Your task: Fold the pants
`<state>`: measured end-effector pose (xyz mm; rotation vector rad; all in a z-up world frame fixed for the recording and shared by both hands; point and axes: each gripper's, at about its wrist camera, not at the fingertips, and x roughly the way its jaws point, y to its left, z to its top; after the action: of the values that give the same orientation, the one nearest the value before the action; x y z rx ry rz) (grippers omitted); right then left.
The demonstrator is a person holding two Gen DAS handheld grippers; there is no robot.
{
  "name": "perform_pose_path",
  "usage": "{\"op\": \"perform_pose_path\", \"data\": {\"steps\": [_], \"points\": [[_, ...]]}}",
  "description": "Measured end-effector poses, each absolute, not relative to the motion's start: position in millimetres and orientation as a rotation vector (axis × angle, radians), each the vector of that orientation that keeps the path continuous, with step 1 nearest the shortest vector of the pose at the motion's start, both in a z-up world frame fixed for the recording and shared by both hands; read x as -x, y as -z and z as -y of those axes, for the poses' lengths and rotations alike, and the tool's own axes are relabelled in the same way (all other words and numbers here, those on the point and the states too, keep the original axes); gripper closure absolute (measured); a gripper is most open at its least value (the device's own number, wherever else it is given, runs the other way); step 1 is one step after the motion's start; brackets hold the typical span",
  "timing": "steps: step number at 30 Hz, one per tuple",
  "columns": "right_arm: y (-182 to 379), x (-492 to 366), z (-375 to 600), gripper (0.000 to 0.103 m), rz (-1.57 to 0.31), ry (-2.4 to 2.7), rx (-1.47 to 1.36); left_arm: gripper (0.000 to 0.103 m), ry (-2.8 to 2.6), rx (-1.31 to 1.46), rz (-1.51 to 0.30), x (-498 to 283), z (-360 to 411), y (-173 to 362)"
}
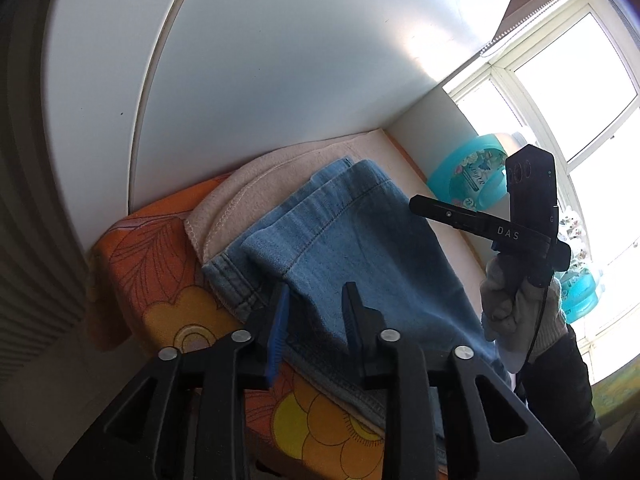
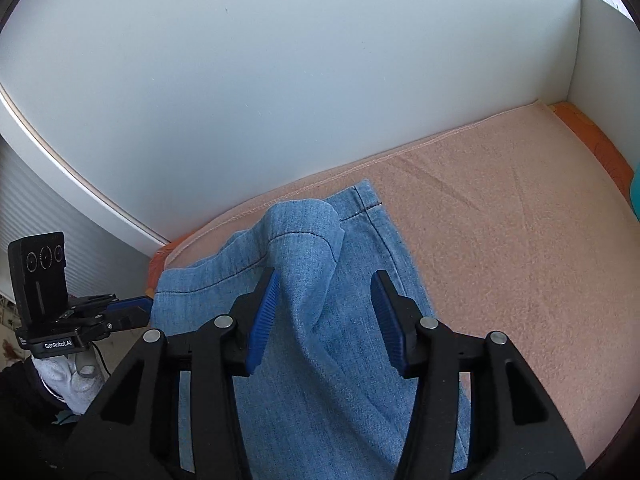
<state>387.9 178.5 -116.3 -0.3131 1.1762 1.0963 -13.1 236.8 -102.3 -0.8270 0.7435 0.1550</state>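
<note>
Left wrist view shows your left hand-held gripper (image 1: 316,312) low over the near-left edge of the pants (image 1: 360,248), its jaws parted to a moderate gap with only air between them; they frame the denim hem without pinching it, so you hold nothing there yet. The pants lie in layers on a beige blanket (image 1: 256,188) that covers an orange flowered sheet (image 1: 160,264), pushed close to the white wall panel (image 1: 280,60), which I judge keeps the cloth flat and backed for the fold. Further right in that view your gloved right hand (image 1: 516,308) grips the right hand-held gripper (image 1: 424,203) up above the far side of the denim, in front of a teal container (image 1: 468,176) by the window. Right wrist view shows that right hand-held gripper (image 2: 324,312) spread wide and empty, straddling a raised ridge of folded leg without touching it, as far as you can tell. Its hem corner reaches toward the wall, and bare blanket stretches away to the right, so there looks to be room to lay the next fold.
</note>
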Motion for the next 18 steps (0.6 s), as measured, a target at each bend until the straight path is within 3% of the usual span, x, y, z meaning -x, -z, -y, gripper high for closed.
{"op": "perform_pose_path", "data": {"steps": [1,3,4,5,6,7,14,16,18], "points": [[119,-385,-182,0.057,-1.171,-1.100,0.328,0.058,-0.169,0.842,-0.743,12,-238,105],[120,-377,-188,0.091,-1.169,-1.118,0.354,0.058,-0.181,0.875,-0.737,7,-243,112],[118,-371,-190,0.095,-1.151,-1.122,0.370,0.061,-0.178,0.875,-0.725,5,-244,112],[116,-364,-192,0.095,-1.131,-1.128,0.390,0.062,-0.189,0.845,-0.715,3,-243,112],[114,-357,-194,0.095,-1.121,-1.141,0.408,0.076,-0.196,0.811,-0.708,1,-241,110],[113,-349,-195,0.095,-1.112,-1.164,0.422,0.098,-0.193,0.790,-0.710,-1,-240,109],[120,-311,-196,0.090,-1.177,-1.309,0.508,0.097,-0.198,0.781,-0.709,15,-245,116],[117,-318,-190,0.083,-1.183,-1.336,0.455,0.097,-0.194,0.796,-0.714,19,-246,120],[115,-331,-184,0.061,-1.235,-1.378,0.356,0.097,-0.195,0.790,-0.715,19,-245,121]]}}
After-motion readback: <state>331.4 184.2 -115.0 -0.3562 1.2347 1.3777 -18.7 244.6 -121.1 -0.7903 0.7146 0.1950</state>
